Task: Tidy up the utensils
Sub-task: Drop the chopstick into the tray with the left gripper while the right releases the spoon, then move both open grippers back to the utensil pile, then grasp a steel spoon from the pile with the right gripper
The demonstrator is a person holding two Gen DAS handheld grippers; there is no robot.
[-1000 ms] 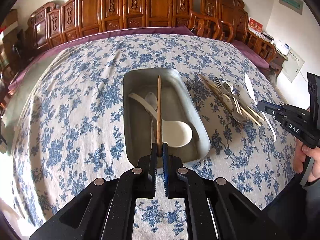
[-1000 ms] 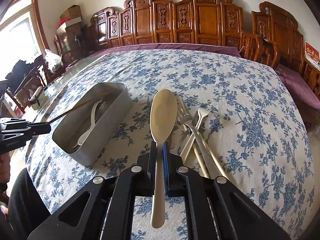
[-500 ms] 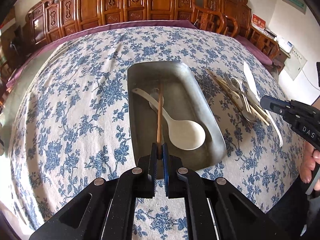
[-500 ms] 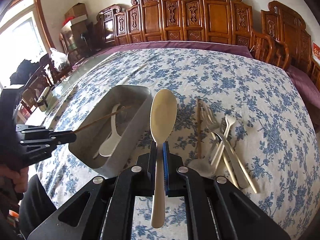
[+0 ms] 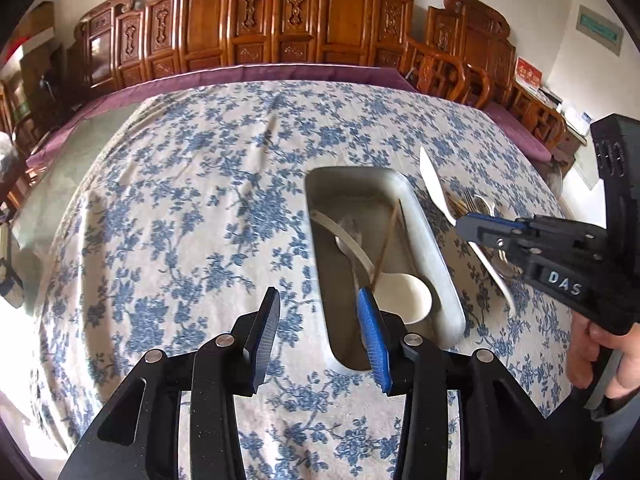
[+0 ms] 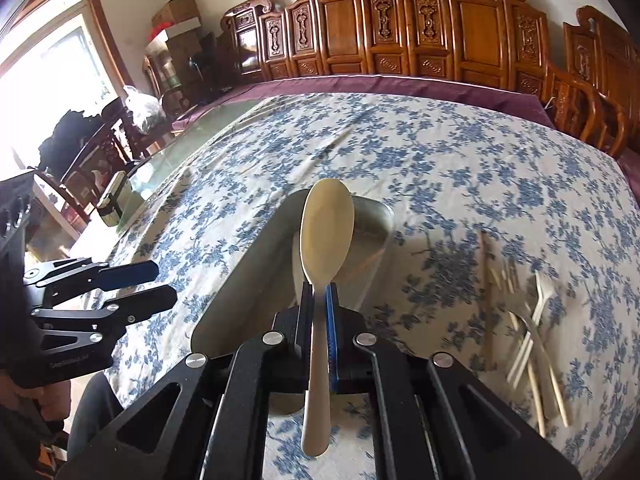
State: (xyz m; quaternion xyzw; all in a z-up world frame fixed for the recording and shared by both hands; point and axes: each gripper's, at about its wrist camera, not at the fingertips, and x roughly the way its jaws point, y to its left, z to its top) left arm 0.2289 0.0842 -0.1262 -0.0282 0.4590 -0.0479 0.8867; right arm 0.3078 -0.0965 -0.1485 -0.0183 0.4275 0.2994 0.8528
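Note:
A grey metal tray (image 5: 440, 256) sits on the blue-flowered tablecloth. In it lie a white spoon (image 5: 404, 292), a metal spoon (image 5: 348, 236) and a wooden chopstick (image 5: 386, 244). My left gripper (image 5: 318, 300) is open and empty at the tray's near left corner. My right gripper (image 6: 318, 292) is shut on a cream spoon (image 6: 326, 236) and holds it above the tray (image 6: 240, 280); it also shows in the left wrist view (image 5: 464, 224), right of the tray. Loose forks and chopsticks (image 6: 532, 340) lie on the cloth to the right.
Carved wooden chairs (image 5: 288, 20) line the table's far side. A purple cloth edge (image 6: 400, 84) borders the tablecloth. A bare glass table part (image 6: 172, 160) with a small box lies to the left. The person's hand (image 5: 612, 360) holds the right gripper.
My left gripper has opened and let the chopstick drop into the tray, then shifted left. My right gripper has moved left with the cream spoon to above the tray.

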